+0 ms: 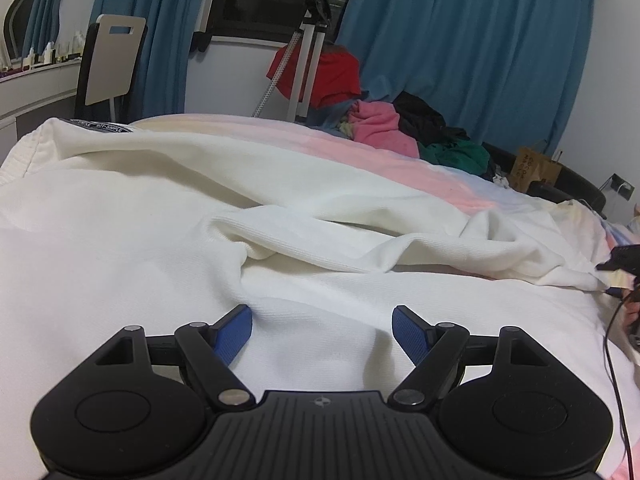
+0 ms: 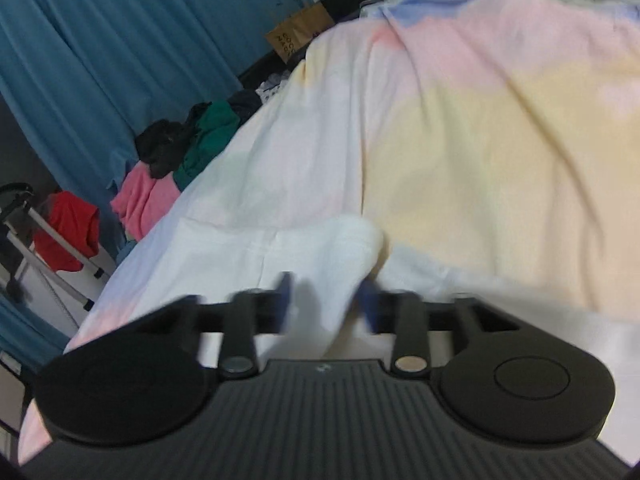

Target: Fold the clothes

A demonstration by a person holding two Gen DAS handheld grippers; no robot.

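A white garment [image 1: 160, 240] lies rumpled across the bed, with a dark label at its far left end. My left gripper [image 1: 322, 328] hovers just over its near part, blue pads wide apart, nothing between them. At the right edge of the left wrist view, my right gripper [image 1: 606, 270] pinches a drawn-out corner of the same garment. In the blurred right wrist view, a bunched fold of the white garment [image 2: 344, 240] sits between the narrowed fingers of my right gripper [image 2: 326, 300].
A pastel bedspread [image 1: 360, 148] covers the bed under the garment. A pile of pink, black and green clothes [image 1: 384, 128] sits at the far edge. Behind it stand a tripod [image 1: 308, 48] with red cloth, blue curtains, a chair [image 1: 112, 60] and a paper bag [image 1: 536, 168].
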